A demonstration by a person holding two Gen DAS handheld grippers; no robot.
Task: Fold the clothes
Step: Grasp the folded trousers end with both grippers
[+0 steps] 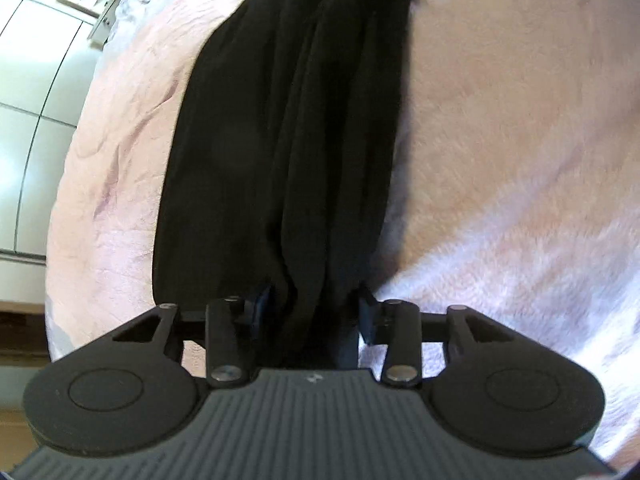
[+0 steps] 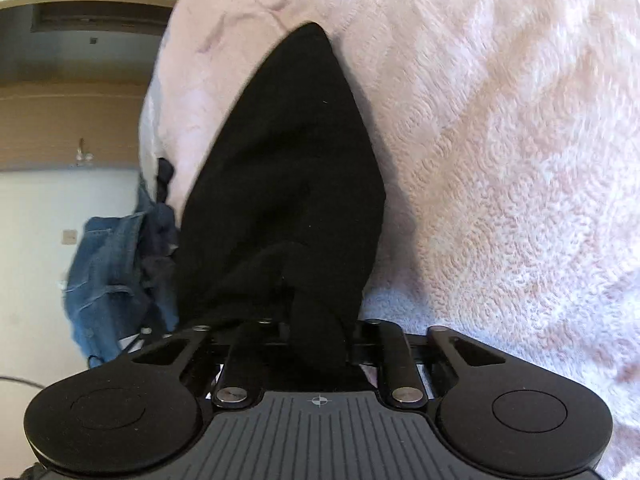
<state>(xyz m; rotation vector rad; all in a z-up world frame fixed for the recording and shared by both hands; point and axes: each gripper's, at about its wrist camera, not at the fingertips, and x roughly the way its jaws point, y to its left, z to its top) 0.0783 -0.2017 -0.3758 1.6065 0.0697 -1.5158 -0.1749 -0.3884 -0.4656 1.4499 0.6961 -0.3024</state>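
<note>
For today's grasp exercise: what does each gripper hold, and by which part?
Both hold the black garment: the left gripper pinches a bunched end, the right gripper a gathered corner. Which garment part cannot be told.

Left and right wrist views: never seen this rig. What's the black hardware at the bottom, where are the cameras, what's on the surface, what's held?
There is no robot arm here. A person holds a two-finger gripper in each hand, and each gripper carries a fisheye camera looking forward along its fingers. That is why the picture edges bend.

The black hardware at the bottom of each picture is the gripper's own body and linkage. In the left wrist view, the left gripper is shut on a black garment, which hangs in long folds over a pink fuzzy blanket. In the right wrist view, the right gripper is shut on another bunched part of black cloth, apparently the same garment. Blue jeans lie at the blanket's edge there.
</note>
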